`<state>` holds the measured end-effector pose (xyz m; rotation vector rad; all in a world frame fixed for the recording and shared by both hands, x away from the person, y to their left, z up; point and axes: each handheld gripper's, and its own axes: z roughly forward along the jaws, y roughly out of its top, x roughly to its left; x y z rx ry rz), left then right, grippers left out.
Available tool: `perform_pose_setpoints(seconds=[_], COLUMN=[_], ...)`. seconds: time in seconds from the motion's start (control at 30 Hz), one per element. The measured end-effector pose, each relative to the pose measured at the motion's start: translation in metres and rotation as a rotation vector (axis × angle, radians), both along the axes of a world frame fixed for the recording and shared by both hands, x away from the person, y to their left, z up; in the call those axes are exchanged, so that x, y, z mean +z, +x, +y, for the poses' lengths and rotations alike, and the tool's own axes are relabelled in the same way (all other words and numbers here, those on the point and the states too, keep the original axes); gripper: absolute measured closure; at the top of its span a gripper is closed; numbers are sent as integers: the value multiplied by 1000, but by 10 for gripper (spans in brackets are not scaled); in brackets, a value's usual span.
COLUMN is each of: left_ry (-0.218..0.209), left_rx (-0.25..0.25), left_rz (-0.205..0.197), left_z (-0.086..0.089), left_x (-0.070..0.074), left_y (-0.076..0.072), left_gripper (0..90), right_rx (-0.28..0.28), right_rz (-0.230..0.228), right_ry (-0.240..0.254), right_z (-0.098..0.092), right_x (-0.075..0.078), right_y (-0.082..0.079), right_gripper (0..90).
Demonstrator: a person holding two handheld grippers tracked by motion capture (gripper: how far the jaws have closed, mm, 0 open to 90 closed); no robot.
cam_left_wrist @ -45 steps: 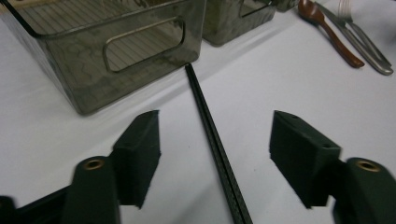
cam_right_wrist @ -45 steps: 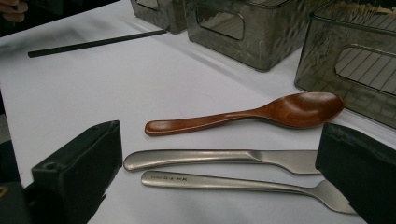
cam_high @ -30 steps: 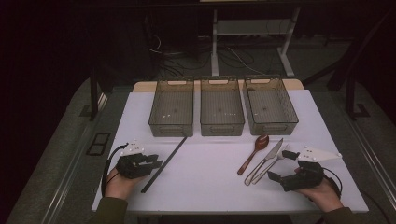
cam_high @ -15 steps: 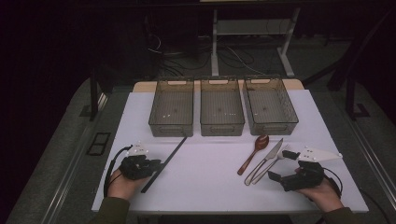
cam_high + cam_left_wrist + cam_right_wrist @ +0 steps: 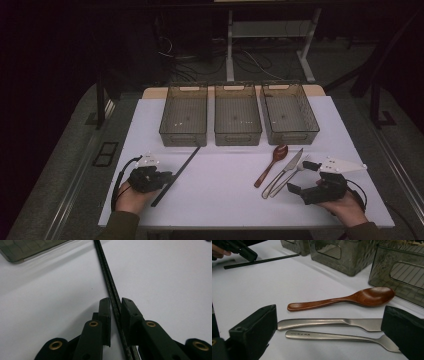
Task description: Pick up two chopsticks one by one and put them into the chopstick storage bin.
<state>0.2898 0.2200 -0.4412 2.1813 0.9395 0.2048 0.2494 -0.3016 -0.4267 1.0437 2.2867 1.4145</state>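
Note:
A pair of long black chopsticks [image 5: 182, 167] lies slantwise on the white table, its far end near the left bin. My left gripper [image 5: 167, 176] rests on the table at their near part. In the left gripper view the chopsticks [image 5: 105, 265] run between its jaws, which have just been closing, and the left gripper [image 5: 116, 301] is shut on them. My right gripper [image 5: 299, 176] lies wide open at the front right. Ahead of its jaws lie a wooden spoon [image 5: 342, 300], a steel knife [image 5: 324, 323] and a steel fork [image 5: 332, 336], none of them touched.
Three smoky clear bins stand in a row at the back: left [image 5: 183, 139], middle [image 5: 237, 139], right [image 5: 291, 138]. The spoon [image 5: 272, 162], knife [image 5: 290, 165] and fork [image 5: 286, 181] sit side by side at the right. The table's front edge is close under both hands.
The left gripper's jaws have drawn together around the chopsticks. Both hands and the cutlery have stayed where they were.

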Motion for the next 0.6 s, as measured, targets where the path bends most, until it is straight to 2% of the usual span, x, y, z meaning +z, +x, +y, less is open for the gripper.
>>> perform_pose_setpoints(seconds=[0.27,0.4,0.6], left_ry=[9,39,34], left_rx=[8,2,11], left_rz=[-11,-8,-4], left_z=[0,-1,0], left_x=[0,-1,-2], left_y=[-1,-1,-2], left_gripper=[772,777,797], right_rx=[-2,-3,-3], right_rz=[0,-2,-3], right_ry=[1,3,3], right_z=[0,-1,-1], right_x=[0,0,0], right_y=[0,0,0], right_gripper=[1,1,1])
